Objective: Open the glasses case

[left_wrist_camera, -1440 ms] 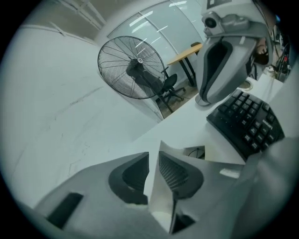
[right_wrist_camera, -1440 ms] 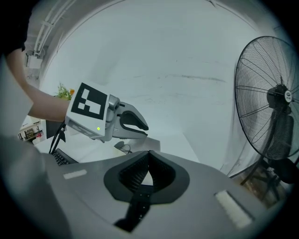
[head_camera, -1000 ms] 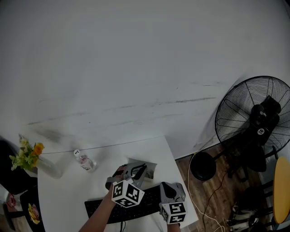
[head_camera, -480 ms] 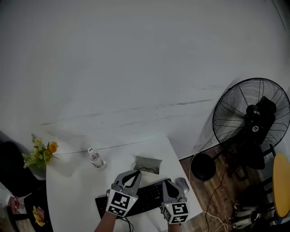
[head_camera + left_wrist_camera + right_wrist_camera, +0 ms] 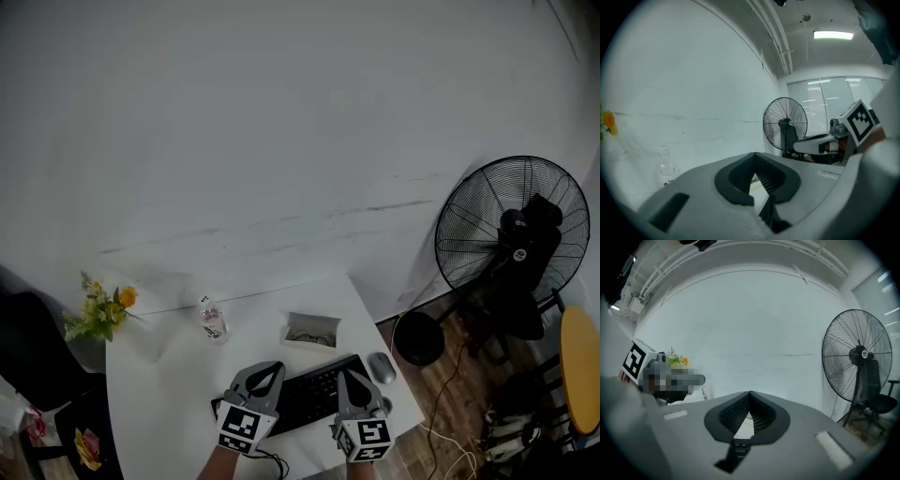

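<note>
Over the keyboard, left gripper and right gripper are held with jaws closed on nothing. Glasses case is seen at 12 o'clock, apart from both. Bare table is offered at 9 o'clock. The mouse is crowded against the right edge.

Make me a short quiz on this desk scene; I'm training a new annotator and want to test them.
1. True or false: the glasses case lies on the table beyond the keyboard, touched by neither gripper.
2. What lies just right of the keyboard? A bottle, B mouse, C flowers.
3. Fill in: the left gripper and right gripper both have their jaws ____.
Key: 1 true; 2 B; 3 shut.
</note>
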The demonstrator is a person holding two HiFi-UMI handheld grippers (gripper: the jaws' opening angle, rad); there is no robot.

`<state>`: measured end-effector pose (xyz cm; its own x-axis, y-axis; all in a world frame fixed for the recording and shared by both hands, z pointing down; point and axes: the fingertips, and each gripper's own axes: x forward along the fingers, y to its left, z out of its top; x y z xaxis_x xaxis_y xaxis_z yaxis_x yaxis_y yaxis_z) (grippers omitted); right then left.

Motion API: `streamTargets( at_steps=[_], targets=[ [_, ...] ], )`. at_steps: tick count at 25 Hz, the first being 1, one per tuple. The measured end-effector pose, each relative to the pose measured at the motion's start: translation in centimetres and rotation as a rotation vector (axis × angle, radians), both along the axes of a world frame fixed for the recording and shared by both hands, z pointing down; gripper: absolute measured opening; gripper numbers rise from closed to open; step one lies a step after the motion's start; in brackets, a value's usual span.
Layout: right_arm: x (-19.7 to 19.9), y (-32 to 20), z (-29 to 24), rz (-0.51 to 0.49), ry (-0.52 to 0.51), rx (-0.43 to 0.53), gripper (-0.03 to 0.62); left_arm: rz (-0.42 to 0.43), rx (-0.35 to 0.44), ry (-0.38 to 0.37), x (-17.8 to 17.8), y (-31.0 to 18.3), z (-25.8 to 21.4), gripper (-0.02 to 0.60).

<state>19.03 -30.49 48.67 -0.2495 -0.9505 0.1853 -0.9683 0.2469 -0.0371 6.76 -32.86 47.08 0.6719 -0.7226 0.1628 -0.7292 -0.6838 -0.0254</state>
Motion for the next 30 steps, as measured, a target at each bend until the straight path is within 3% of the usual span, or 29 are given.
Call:
streamTargets(
  at_steps=[12,30],
  targets=[
    [0.5,2.2,-0.9,0.062,-0.018,0.036,0.009,-0.003,0.004,0.034,-1.3,1.5,-1.1,0.008],
    [1.0,3.0,-1.2,0.049,-0.018,0.039,0.008,0.000,-0.013,0.040,-0.7,2.3,-0.8,0.008]
  ],
)
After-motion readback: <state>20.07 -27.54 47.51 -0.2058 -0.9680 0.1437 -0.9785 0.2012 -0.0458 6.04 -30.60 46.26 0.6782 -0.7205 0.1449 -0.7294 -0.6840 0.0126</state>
